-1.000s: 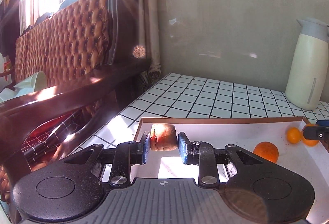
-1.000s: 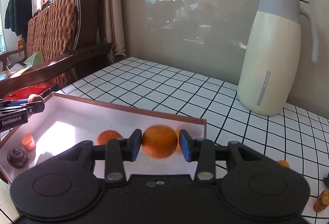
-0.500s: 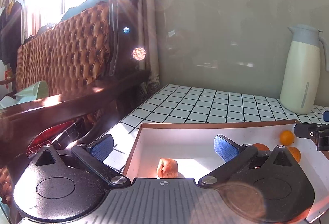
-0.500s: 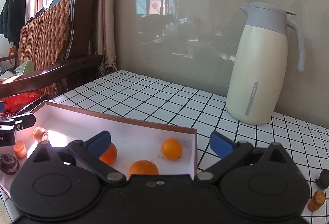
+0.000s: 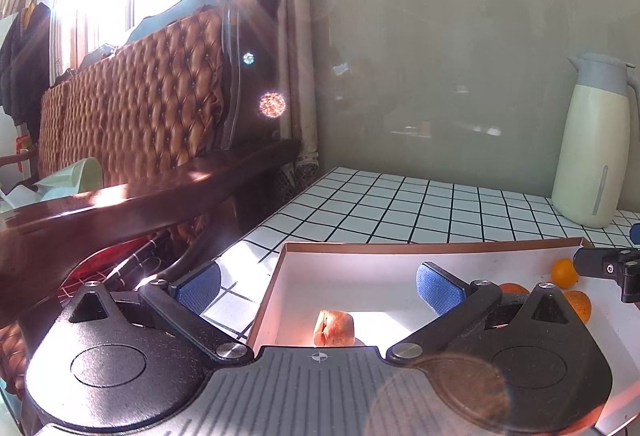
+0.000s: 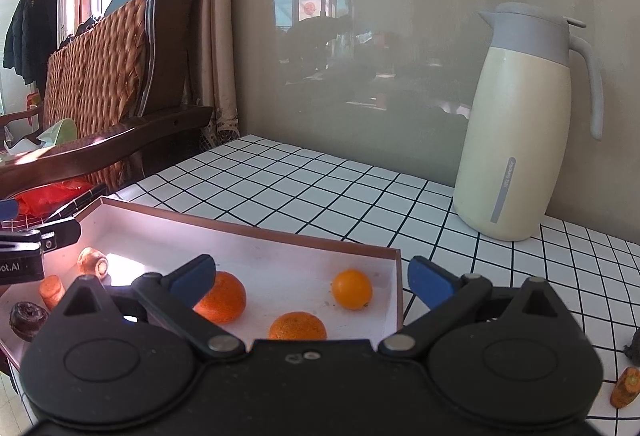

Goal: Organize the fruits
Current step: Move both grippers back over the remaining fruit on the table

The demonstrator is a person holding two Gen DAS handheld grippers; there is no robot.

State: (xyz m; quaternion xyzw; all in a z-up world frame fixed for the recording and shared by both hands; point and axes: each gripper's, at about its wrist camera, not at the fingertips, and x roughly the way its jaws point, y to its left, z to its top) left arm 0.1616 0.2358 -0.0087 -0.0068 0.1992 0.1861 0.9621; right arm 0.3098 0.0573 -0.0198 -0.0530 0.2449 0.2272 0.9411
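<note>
A white tray with a brown rim [image 6: 280, 236] lies on the tiled table. In the right wrist view it holds three oranges: one on the left [image 6: 224, 296], one at the front [image 6: 298, 326] and a small one [image 6: 352, 288]. At its left end lie a brown piece [image 6: 93, 262], a carrot piece [image 6: 52, 290] and a dark piece [image 6: 27, 319]. My right gripper [image 6: 310, 280] is open and empty above the oranges. My left gripper [image 5: 318, 282] is open above the tray [image 5: 360, 264]; the brown piece [image 5: 334, 328] lies below it.
A cream thermos jug [image 6: 520, 139] stands at the back right of the checked table [image 6: 320, 187]. A carrot piece [image 6: 625, 392] and a dark piece [image 6: 634, 346] lie on the table at the right. A wooden sofa [image 5: 140, 139] stands to the left.
Both grippers opened. The left one let the brown piece drop into the tray; the right one released an orange into the tray. Both drew back and rose a little.
</note>
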